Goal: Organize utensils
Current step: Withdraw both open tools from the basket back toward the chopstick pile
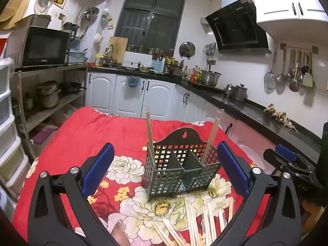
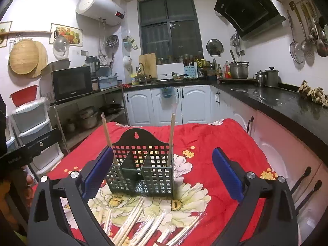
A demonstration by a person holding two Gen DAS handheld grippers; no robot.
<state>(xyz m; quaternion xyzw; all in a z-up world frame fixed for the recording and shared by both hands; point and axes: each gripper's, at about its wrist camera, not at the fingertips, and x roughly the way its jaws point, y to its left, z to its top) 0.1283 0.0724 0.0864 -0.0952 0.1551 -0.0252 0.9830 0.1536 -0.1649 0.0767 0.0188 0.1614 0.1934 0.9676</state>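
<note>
A dark green lattice utensil caddy (image 1: 180, 170) (image 2: 141, 174) with three compartments stands on the red floral cloth (image 1: 86, 139) (image 2: 207, 141). One wrapped pair of chopsticks (image 1: 150, 133) (image 2: 107, 135) leans upright in its left compartment, another (image 1: 210, 141) (image 2: 171, 139) in its right. Several wrapped chopstick pairs (image 1: 196, 223) (image 2: 143, 223) lie flat in front of the caddy. My left gripper (image 1: 167, 171) is open, short of the caddy, its blue pads standing either side of it in the picture. My right gripper (image 2: 165, 174) is open too, nothing between its pads, the caddy to its left front.
The right gripper (image 1: 287, 160) shows at the right edge of the left wrist view. A black countertop (image 2: 276, 100) with white cabinets runs along the right and back. A metal shelf with a microwave (image 2: 69, 84) and pots stands left, beside plastic drawers (image 2: 32, 127).
</note>
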